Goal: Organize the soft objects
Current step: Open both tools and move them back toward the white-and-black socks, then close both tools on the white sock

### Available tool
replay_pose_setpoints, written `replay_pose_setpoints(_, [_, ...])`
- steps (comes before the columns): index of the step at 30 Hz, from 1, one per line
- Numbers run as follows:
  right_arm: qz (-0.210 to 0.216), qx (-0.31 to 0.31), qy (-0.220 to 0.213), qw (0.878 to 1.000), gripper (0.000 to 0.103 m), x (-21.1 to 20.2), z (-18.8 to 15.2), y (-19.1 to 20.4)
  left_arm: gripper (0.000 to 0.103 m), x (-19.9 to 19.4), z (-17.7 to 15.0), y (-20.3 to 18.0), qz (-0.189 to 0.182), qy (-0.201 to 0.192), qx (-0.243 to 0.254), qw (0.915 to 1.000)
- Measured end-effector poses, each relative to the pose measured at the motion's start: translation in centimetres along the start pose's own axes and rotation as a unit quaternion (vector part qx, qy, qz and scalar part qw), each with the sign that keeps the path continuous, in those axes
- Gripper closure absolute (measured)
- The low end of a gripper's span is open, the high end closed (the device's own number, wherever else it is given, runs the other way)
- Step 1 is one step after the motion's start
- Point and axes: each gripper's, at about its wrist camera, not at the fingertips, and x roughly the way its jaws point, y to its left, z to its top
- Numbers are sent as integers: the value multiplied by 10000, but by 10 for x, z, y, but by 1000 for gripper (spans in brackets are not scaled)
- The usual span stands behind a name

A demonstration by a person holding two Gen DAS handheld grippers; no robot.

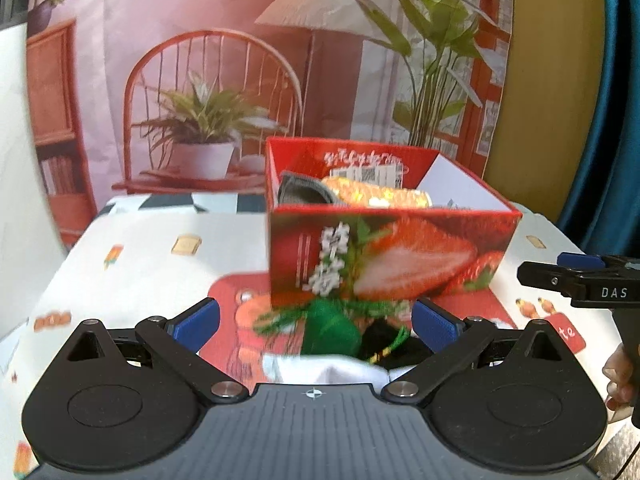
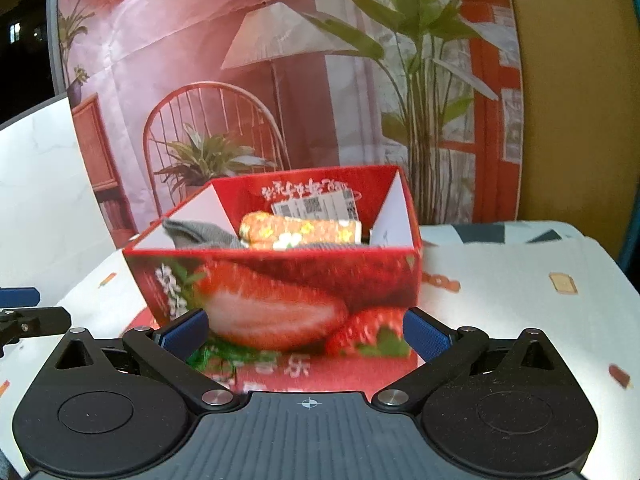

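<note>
Both spread wide and empty, the left hand-held gripper (image 1: 316,326) hovers over the green pouch (image 1: 330,328) before the box (image 1: 384,252); next, close on it. The right hand-held gripper (image 2: 306,330) waits.

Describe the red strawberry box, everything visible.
The box is an open-topped carton, seemingly glossy cardboard, red outside with big strawberry pictures and white characters, white on its inner side walls. It stands upright on the patterned tablecloth, partly over a red printed patch. Inside lie a grey sock, an orange floral roll and a white label with QR codes. A green tasselled item lies at its near base.
</note>
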Motion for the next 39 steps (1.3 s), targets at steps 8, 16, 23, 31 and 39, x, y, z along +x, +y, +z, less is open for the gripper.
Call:
replay_pose_setpoints(8, [-142, 53, 162, 9998, 0, -9, -37, -4, 1, -1, -33, 3, -60, 249, -157, 9995])
replay_pose_setpoints(16, [-35, -154, 431, 9989, 6, -10, -68, 10, 10, 7, -51, 1, -178, 469, -255, 9984])
replay_pose_setpoints(23, [-215, -76, 510, 9984, 18, -3, -79, 6, 17, 24, -46, 7, -99, 515, -231, 9984])
replay_pose_setpoints(31, [-410, 404, 508, 9970, 29, 4, -80, -23, 20, 50, -42, 17, -419, 615, -615, 9953])
replay_pose_setpoints(39, [-158, 490, 580, 9970, 47, 13, -84, -24, 83, 58, -52, 8, -441, 773, -424, 9951])
